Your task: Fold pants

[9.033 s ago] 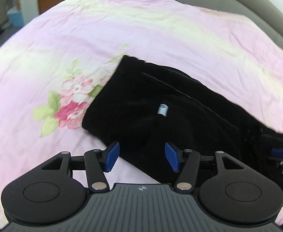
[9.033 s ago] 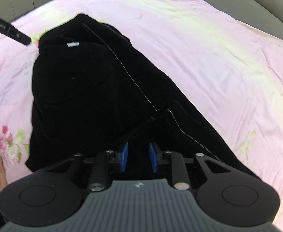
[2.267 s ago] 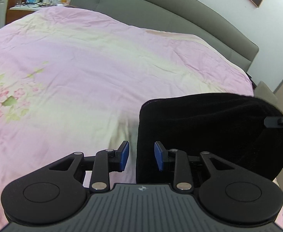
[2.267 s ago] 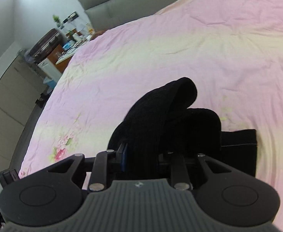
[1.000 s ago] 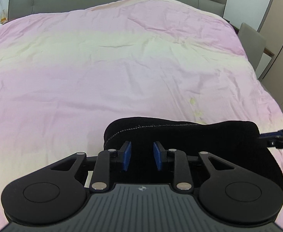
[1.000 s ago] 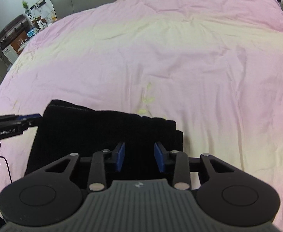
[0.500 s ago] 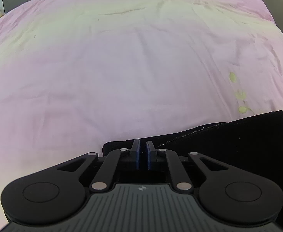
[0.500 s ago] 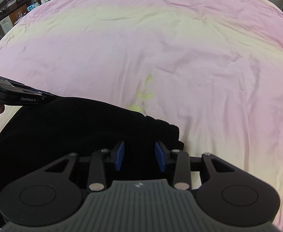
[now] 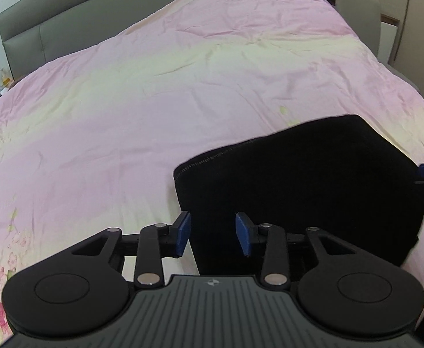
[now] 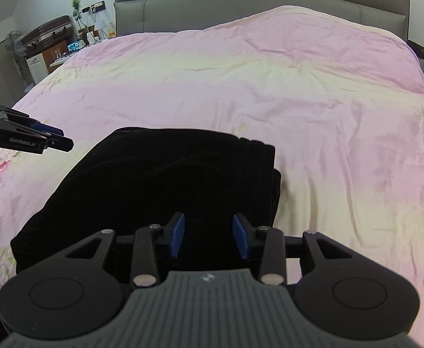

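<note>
Your left claw [image 9: 213, 233] has just been opening and now stands apart over the near left corner of the black folded pants [image 9: 298, 185], gripping nothing. Your right claw [image 10: 207, 233] gapes above their near right edge. The bundle lies ahead between both, long axis crosswise, on the pink bed [image 9: 125, 110].

Bed [image 9: 183, 92], pink floral cover; folded black pants [image 9: 313, 179] lying on it.
</note>
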A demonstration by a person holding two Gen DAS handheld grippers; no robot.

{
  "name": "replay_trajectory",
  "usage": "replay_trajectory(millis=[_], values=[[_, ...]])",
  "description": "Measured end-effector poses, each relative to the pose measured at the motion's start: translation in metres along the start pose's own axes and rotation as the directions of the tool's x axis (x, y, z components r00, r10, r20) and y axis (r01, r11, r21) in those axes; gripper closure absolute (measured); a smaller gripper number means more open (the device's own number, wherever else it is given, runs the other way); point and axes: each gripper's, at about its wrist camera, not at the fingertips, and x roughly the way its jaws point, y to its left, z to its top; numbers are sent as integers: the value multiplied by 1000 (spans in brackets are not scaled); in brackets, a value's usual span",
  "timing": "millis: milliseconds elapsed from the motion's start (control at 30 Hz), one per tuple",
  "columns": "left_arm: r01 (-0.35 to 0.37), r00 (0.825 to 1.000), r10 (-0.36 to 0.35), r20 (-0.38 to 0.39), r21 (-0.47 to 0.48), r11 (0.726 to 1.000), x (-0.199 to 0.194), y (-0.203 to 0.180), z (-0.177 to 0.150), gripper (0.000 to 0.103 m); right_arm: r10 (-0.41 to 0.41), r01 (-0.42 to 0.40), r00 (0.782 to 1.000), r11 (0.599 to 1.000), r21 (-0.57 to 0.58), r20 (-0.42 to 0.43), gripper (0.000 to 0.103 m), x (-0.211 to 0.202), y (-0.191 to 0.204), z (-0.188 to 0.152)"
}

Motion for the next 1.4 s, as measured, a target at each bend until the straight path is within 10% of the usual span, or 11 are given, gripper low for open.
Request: replay_trajectory(millis=[267, 467, 633, 933, 1400], values=[[21, 1000, -19, -19, 114, 993, -57, -55, -80, 30, -4, 4, 1000, 1000, 9, 14, 59, 9, 13, -36], [-91, 995, 99, -34, 175, 980, -21, -89, -118, 29, 7, -7, 1000, 999, 33, 15, 59, 8, 9, -38], [-204, 977, 209, -37, 105, 973, 2, -85, -119, 70, 15, -16, 1000, 999, 49, 13, 59, 9, 7, -39], [-124, 970, 132, -206, 53, 991, 13, -40, -134, 86, 51, -51, 998, 999, -17, -26, 59, 11, 6, -49], [-62, 952, 64, -299, 16, 998, 0, -31, -142, 80, -55, 39, 995, 982, -186, -84, 59, 25, 22, -64]])
